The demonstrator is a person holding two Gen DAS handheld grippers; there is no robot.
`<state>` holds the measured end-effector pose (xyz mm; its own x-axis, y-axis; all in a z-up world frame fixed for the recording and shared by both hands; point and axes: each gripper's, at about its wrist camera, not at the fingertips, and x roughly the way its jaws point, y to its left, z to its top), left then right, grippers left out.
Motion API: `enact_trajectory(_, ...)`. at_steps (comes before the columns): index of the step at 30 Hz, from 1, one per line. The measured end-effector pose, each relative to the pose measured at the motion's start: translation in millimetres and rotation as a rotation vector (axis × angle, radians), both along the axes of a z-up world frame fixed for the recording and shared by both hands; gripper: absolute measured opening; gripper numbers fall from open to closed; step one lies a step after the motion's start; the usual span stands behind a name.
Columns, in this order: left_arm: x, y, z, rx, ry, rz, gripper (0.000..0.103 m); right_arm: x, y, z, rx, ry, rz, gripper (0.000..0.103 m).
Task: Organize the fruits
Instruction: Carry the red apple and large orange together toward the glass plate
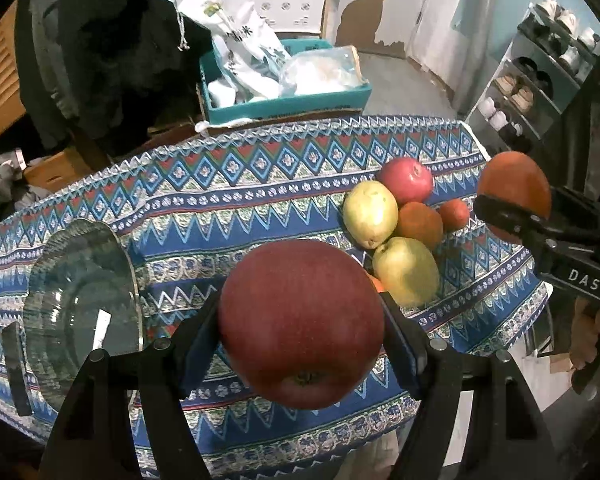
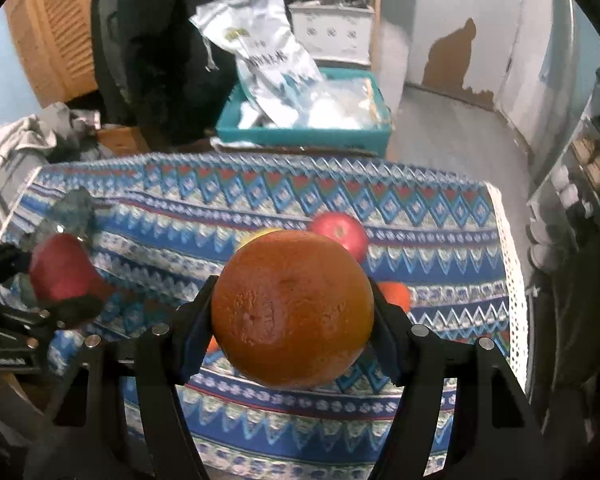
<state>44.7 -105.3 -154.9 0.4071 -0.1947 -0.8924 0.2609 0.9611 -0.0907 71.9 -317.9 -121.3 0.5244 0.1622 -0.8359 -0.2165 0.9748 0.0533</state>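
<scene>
I have the left tongs (image 1: 302, 326) clamped on a red apple (image 1: 300, 320) just right of the glass bowl (image 1: 80, 300), nearer it than the right tongs (image 2: 292, 312) (gripping an orange (image 2: 292, 308)) above the surface (image 1: 220, 208).

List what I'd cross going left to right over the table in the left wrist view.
Glass bowl → red apple shut in the left gripper → loose fruit pile on the patterned tablecloth → orange shut in the right gripper.
</scene>
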Motion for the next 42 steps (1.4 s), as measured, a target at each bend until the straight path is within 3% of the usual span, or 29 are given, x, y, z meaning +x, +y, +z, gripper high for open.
enact_trajectory(18, -11.4, 57.1, 47.3, 0.000, -0.115, 0.069, 0.076, 2.8, 77.7, 59.6, 0.076, -0.100, 0.118, 0.069)
enact_trajectory(42, -24.8, 155.3, 72.5, -0.059, -0.181, 0.214, 0.076, 15.1, 187.0, 81.2, 0.166, -0.095, 0.266, 0.069)
